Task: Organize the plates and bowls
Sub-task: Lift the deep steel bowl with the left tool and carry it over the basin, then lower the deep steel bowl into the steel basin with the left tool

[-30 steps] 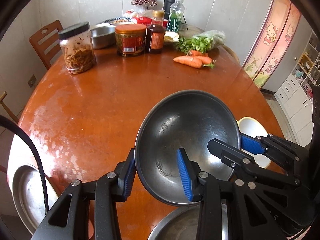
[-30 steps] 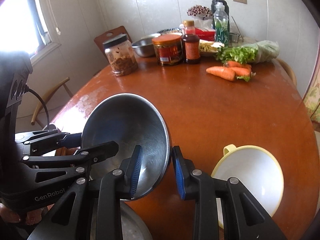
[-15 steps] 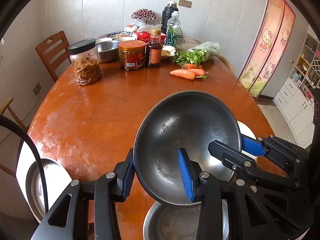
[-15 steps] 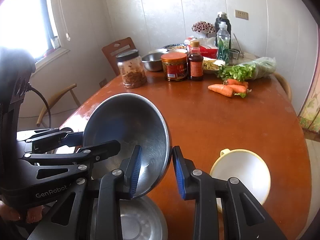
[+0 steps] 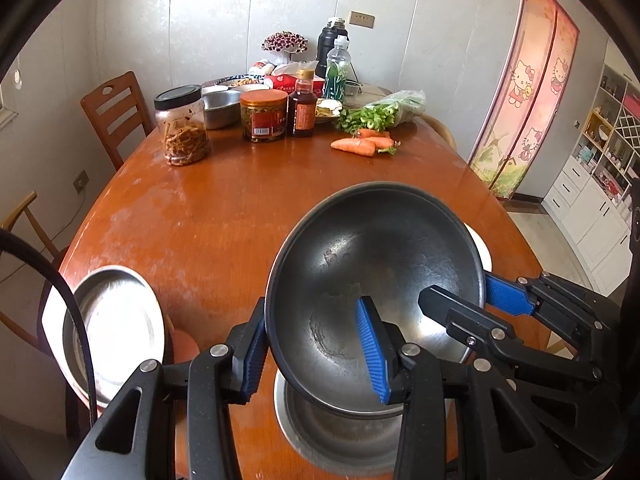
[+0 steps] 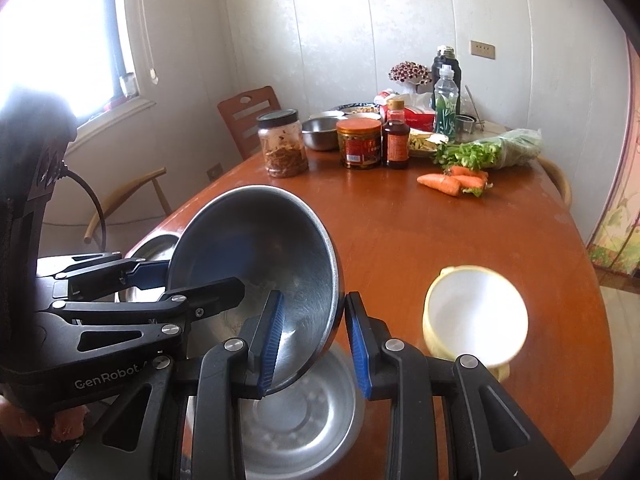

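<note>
- Both grippers clenched on one steel bowl [image 5: 376, 268]: left gripper [image 5: 316, 348] pinching its near-left rim, right gripper [image 6: 312, 336] pinching the opposite rim, one blue pad inside and one outside on each.
- Changed over the last second: bowl carried up and back toward the near table edge, now tilted and clear of the wood, with a second steel bowl [image 5: 340, 432] come into full view directly beneath it.
- Judged meaning: the stacking step under way, held bowl seemingly lined up to nest into the lower one; levelling and lowering probably next.
- To the left, a shallow steel dish [image 5: 116, 320] overhanging the table [image 5: 208, 216] edge, well apart from the stack.
- To the right, a white bowl with yellow rim [image 6: 476, 316], close to the held bowl and the right gripper's outer finger; a risk of a knock on the way down.
- Middle of the table bare.
- Far end: noodle jar [image 5: 182, 126], red-lidded jar [image 5: 264, 116], sauce bottle [image 5: 303, 106], another steel bowl [image 5: 220, 108], carrots [image 5: 362, 144], greens; none in the way.
</note>
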A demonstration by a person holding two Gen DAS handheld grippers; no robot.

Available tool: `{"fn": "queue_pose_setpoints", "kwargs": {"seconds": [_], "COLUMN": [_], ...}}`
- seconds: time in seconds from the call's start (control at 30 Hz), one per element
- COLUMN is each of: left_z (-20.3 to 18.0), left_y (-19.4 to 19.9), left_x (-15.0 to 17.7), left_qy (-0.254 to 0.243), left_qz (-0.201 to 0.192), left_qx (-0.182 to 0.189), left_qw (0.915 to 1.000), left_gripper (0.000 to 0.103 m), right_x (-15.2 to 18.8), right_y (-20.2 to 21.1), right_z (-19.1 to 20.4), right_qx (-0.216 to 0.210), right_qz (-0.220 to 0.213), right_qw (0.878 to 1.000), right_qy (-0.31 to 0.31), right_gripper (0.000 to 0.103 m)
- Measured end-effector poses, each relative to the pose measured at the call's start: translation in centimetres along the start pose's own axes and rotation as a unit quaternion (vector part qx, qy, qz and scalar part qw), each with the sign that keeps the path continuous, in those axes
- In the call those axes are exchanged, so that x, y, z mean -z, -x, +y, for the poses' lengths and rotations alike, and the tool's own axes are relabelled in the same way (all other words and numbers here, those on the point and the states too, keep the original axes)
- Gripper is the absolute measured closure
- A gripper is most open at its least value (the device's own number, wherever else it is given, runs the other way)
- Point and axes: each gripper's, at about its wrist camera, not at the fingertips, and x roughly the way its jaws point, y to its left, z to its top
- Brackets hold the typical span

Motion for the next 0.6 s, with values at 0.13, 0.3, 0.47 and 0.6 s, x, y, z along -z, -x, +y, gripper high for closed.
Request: {"fn": "queue_pose_setpoints", "kwargs": {"seconds": [0.13,0.3,0.47,0.6], "left_z": [-0.2,-0.5,-0.7,-0.8], "left_y": [0.3,0.5,0.4,0.2], "left_x": [1.6,3.4,4.8,5.6], "left_qy": [-0.001,-0.004,-0.008,-0.011], "left_qz": [0.003,0.007,0.013,0.018], "left_qx": [0.002,0.003,0.001,0.002], "left_qw": [1.0,1.0,0.9999,0.9998], "left_gripper": [0.061,0.061,0.06,0.06], "right_x": [1.5,3.2,4.5,5.4], "right_y": [0.7,0.9,1.2,1.3], "right_z": [0.6,1.1,1.6,1.8], "right_qx": [0.001,0.001,0.005,0.005], "right_qz": [0.001,0.01,0.013,0.015], "right_qw": [1.0,1.0,1.0,1.0], "right_qy": [0.003,0.001,0.003,0.004], "right_gripper": [0.07,0.07,0.07,0.069]}}
